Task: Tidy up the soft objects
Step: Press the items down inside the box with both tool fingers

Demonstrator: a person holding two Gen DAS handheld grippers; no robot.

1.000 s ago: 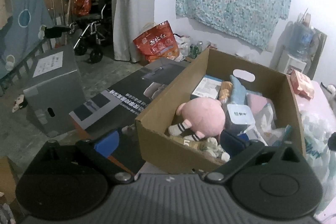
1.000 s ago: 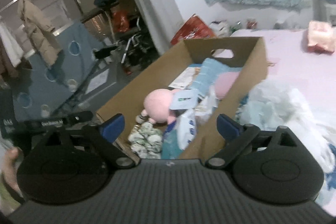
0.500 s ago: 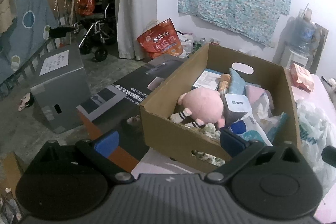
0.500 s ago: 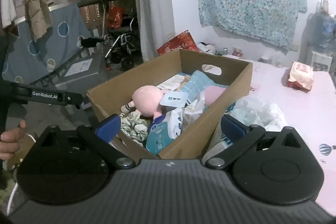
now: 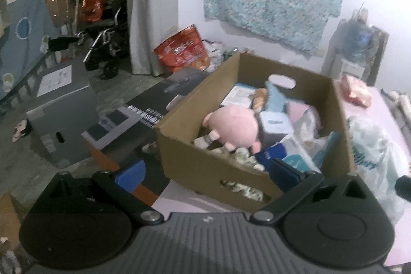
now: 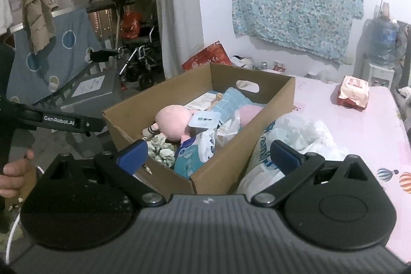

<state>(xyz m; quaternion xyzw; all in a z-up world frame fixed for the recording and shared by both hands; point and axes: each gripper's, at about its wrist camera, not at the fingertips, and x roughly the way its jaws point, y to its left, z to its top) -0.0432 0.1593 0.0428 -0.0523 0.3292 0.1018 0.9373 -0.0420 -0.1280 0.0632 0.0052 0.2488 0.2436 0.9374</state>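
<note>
Pink bedding (image 6: 359, 125) carries a cardboard box (image 6: 231, 166) at its left edge, and everything else is placed from that box. Left of the box, over the floor, a hand (image 6: 12, 176) holds the left gripper (image 5: 208, 172), its blue-padded jaws apart and empty in front of the box's near wall. Inside the box a pink plush (image 6: 174, 123) lies at the near left, with a patterned cloth (image 6: 161, 148) just before it, a blue pack (image 6: 190, 156) to its right, and a light blue cloth (image 6: 228, 104) behind. The right gripper (image 6: 209, 158) hangs before the box's near corner, jaws having just spread wide, nothing between them. Right of the box, touching it, sits a white plastic bag (image 6: 295, 135). Farther right, well apart, lies a wipes pack (image 6: 353, 93).
</note>
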